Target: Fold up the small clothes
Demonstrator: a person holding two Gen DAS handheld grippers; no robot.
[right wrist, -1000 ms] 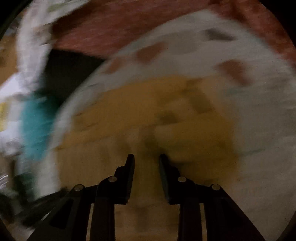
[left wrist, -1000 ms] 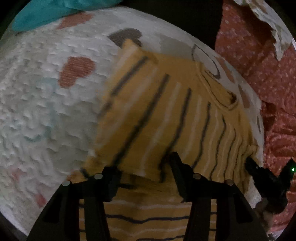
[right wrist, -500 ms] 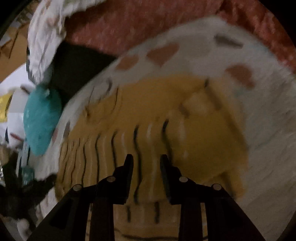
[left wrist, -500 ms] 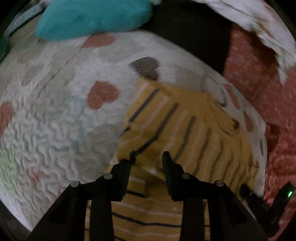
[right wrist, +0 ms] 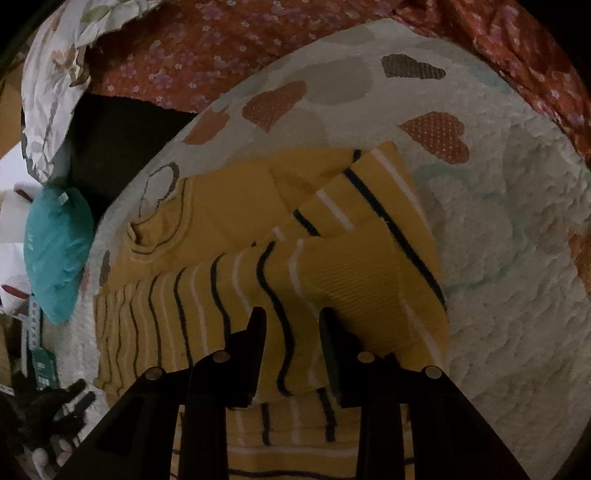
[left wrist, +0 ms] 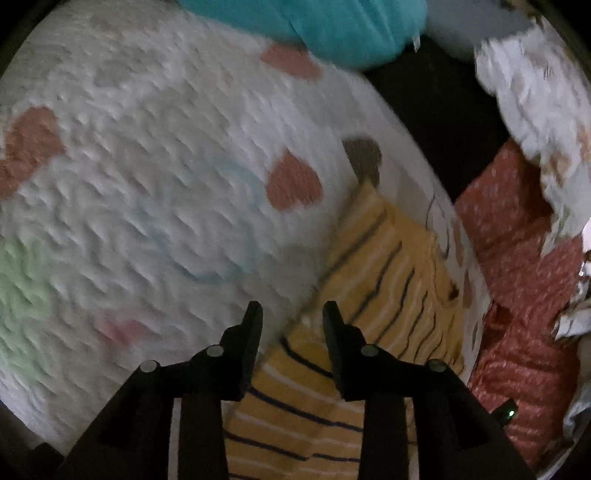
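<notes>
From the left wrist: left gripper [left wrist: 291, 308] with jaws parted, nothing between them, hovering over the near left edge of the yellow striped top [left wrist: 391, 269], which lies ahead and to the right on the white heart-print blanket [left wrist: 147, 166]; teal cloth [left wrist: 332, 26] far ahead, red floral fabric [left wrist: 517, 258] off to the right. Blurred, so fine detail lost. From the right wrist: right gripper [right wrist: 290, 314] likewise parted and holding nothing, fingertips just above the yellow striped top [right wrist: 258, 280]. Neckline up ahead and to the left, hem running down under the claw, so long axis roughly fore-and-aft, tilted left; a sleeve already folded in ahead and to the right. Likely soft, light ribbed knit, limp and prone to sag and bunch, not fragile. Best pinched at a hem corner or folded edge, both claws together.
</notes>
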